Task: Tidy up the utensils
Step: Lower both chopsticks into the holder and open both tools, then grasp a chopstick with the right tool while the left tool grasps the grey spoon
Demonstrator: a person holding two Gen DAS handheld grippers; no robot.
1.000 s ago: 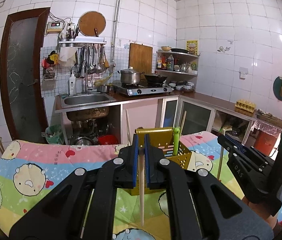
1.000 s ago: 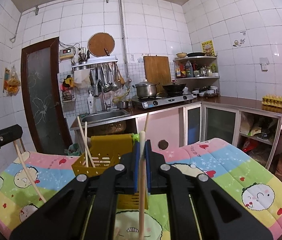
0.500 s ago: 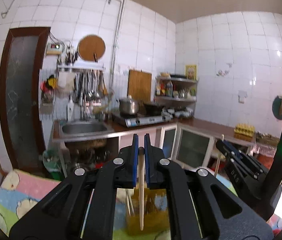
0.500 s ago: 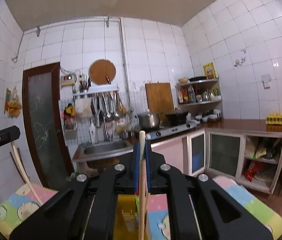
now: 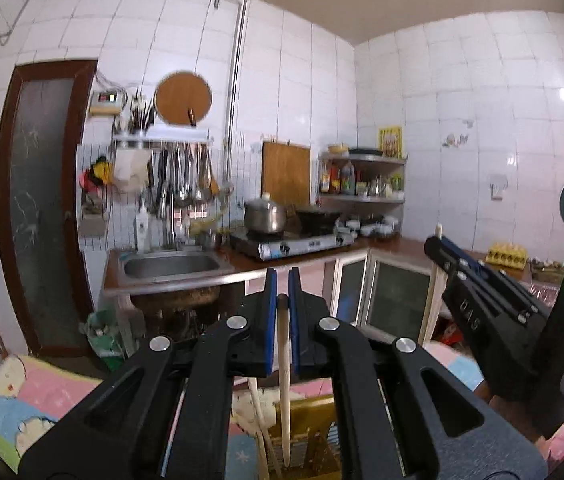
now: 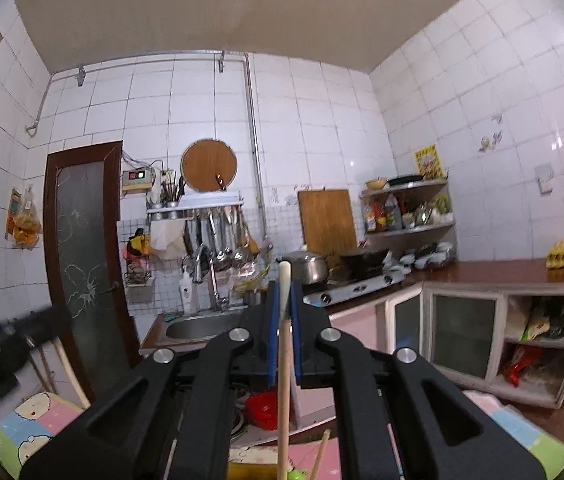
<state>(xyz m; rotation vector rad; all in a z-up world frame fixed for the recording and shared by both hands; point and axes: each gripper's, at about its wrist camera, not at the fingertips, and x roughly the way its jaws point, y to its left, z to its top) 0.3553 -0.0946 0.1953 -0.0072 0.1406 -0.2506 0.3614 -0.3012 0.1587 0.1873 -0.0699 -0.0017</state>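
My left gripper [image 5: 282, 280] is shut on a pale wooden chopstick [image 5: 283, 364] that hangs straight down. Its lower end sits over the yellow slotted utensil holder [image 5: 310, 428], where another chopstick [image 5: 260, 420] leans. My right gripper [image 6: 284, 292] is shut on a second chopstick [image 6: 283, 380], also vertical, above the holder's yellow rim [image 6: 248, 472]. In the left wrist view the right gripper [image 5: 439, 243] shows at the right with its chopstick [image 5: 431, 304]. The left gripper [image 6: 10, 340] is a blur at the left of the right wrist view.
A cartoon-patterned cloth [image 5: 38, 396] covers the table under the holder. Behind stand a counter with a sink [image 5: 172, 266], a gas stove [image 5: 294, 242] with a pot, glass-door cabinets [image 6: 464, 336] and a brown door [image 5: 38, 208].
Both grippers have risen with their chopsticks still gripped. The holder and cloth have slid down to the bottom edge of both views, and more wall and ceiling show.
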